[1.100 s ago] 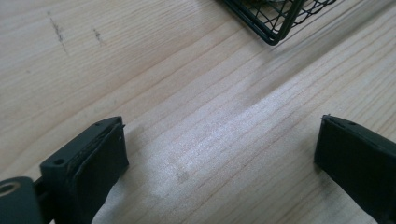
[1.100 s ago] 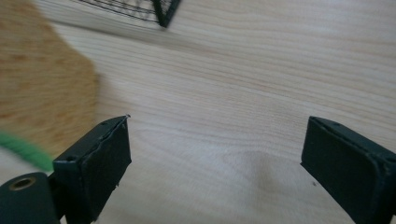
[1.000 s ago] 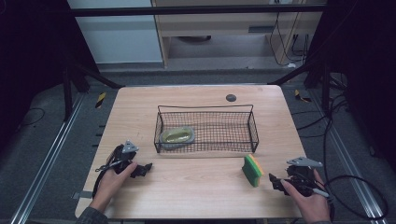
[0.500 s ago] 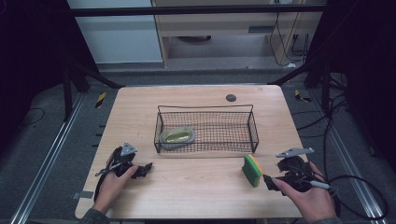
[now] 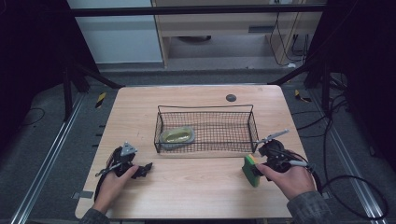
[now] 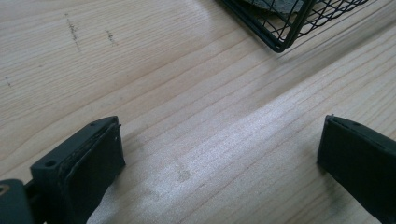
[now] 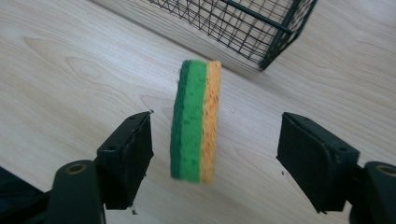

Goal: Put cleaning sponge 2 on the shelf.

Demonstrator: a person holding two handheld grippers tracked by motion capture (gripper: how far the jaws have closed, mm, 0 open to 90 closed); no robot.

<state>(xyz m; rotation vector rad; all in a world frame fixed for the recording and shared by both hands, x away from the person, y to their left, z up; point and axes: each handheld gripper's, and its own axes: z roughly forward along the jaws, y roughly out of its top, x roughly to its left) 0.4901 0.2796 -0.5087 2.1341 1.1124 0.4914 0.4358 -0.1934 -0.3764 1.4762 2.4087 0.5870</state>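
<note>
Green-and-yellow sponge (image 7: 195,121) stands on edge on table (image 5: 196,186), between your right gripper (image 7: 215,158) jaws, spread, untouching. Wire basket (image 5: 205,128) just beyond; dish inside hard to identify. Your left gripper (image 6: 219,163) released, over bare wood.

A wire basket (image 5: 208,128) sits on the middle of the table (image 5: 196,191), a shallow dish (image 5: 177,136) lying in its left end. A sponge (image 5: 251,170) stands on edge just off the basket's near right corner, between the spread jaws of the right gripper (image 7: 212,156). The left gripper (image 5: 142,170) rests near the table's near left corner. A small round disc (image 5: 230,97) lies by the far edge.
</note>
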